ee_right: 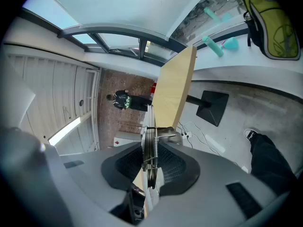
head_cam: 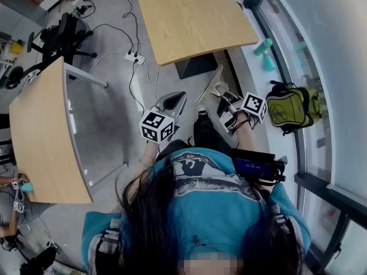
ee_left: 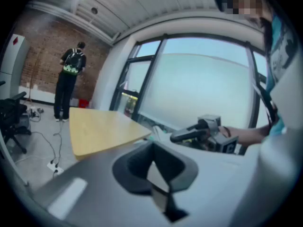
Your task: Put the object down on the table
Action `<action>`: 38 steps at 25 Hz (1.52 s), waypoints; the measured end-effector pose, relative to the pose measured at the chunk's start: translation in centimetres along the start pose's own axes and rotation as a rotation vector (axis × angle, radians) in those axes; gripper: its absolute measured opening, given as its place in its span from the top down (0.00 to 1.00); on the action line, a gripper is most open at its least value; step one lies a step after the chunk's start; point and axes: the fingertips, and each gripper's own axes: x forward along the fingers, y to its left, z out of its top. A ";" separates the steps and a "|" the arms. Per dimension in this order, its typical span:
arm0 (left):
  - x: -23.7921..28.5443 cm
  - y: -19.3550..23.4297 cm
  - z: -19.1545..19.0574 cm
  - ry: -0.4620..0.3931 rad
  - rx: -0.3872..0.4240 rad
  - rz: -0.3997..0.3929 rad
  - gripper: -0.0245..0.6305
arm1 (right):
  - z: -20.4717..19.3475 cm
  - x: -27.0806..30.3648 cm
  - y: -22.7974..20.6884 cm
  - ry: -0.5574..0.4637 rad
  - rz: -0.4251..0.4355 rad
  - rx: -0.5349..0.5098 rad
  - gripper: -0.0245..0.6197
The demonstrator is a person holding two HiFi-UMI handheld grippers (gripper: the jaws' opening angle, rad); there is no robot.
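Note:
My right gripper (head_cam: pixel 221 96) is shut on a thin metal tool with a coil spring (head_cam: pixel 213 86). It holds the tool in the air above the floor, short of the light wooden table (head_cam: pixel 195 19). In the right gripper view the tool (ee_right: pixel 163 135) stands edge-on between the dark pads of the right gripper (ee_right: pixel 149 151), with the table (ee_right: pixel 175 86) beyond it. My left gripper (head_cam: pixel 175 102) hangs beside it, shut and holding nothing. The left gripper view shows the left gripper's (ee_left: pixel 152 148) tips together, and the table (ee_left: pixel 102 129) lies ahead of them.
A second wooden table (head_cam: pixel 40 136) stands at my left. A power strip with cables (head_cam: pixel 135 57) lies on the floor, and an office chair (head_cam: pixel 60 36) is at the far left. A yellow-green backpack (head_cam: pixel 292 107) and teal items (head_cam: pixel 265 53) rest by the window. A person (ee_left: pixel 71 82) stands far off.

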 end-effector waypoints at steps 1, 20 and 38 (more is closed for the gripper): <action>1.1 0.4 0.6 -0.008 -0.009 0.011 0.96 | 1.3 0.6 0.2 0.010 0.001 -0.003 0.82; 13.7 10.2 7.2 -0.016 -0.100 0.256 0.96 | 20.6 17.5 1.0 0.230 -0.016 -0.093 0.82; 16.5 28.1 12.1 0.044 -0.065 0.151 0.96 | 29.7 41.9 -0.1 0.150 -0.187 -0.108 0.82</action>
